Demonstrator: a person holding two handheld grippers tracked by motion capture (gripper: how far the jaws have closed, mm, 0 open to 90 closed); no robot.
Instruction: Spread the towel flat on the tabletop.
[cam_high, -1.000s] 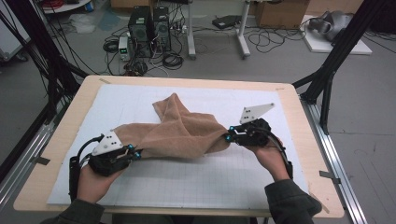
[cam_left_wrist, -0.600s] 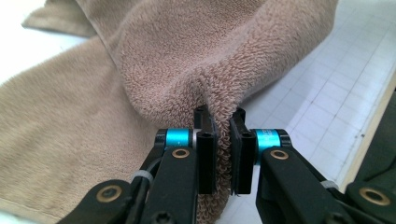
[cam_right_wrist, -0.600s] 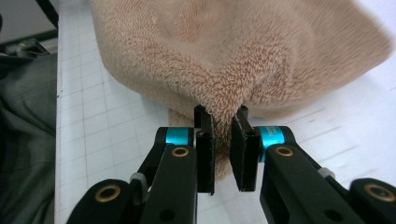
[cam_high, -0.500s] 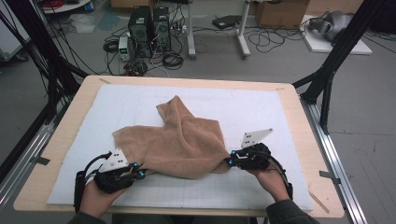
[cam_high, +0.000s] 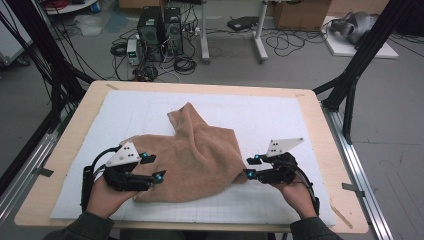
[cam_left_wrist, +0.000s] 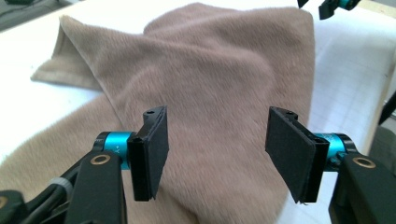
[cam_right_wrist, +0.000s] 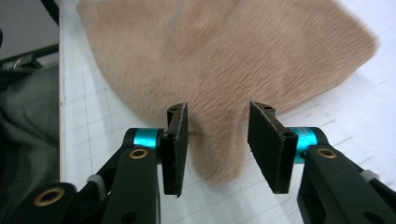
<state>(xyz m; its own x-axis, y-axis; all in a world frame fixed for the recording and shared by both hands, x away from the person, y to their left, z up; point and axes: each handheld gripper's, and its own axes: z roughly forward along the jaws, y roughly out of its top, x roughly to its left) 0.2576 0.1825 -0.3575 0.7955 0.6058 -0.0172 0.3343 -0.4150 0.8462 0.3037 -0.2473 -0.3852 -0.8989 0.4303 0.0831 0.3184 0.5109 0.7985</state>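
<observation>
A tan fleecy towel (cam_high: 200, 155) lies rumpled on the white mat (cam_high: 280, 120), with one folded flap reaching toward the far side. My left gripper (cam_high: 152, 166) is at the towel's near left edge. Its jaws have just been opening, and in the left gripper view (cam_left_wrist: 217, 114) they stand apart over the towel (cam_left_wrist: 210, 70) without the pads pressing it. My right gripper (cam_high: 251, 166) is at the towel's near right corner. Its jaws have also just been opening, and the towel corner (cam_right_wrist: 219, 158) lies loose between them (cam_right_wrist: 218, 112).
The mat covers a wooden table (cam_high: 325, 130) whose near edge runs just in front of the person's hands. Black frame posts (cam_high: 360, 65) rise at the table's left and right. Computer cases (cam_high: 160, 25) and cables stand on the floor beyond.
Both grippers went from shut on the towel's edge to open, and the towel's near edge now rests on the mat. The right hand came down and nearer the front edge.
</observation>
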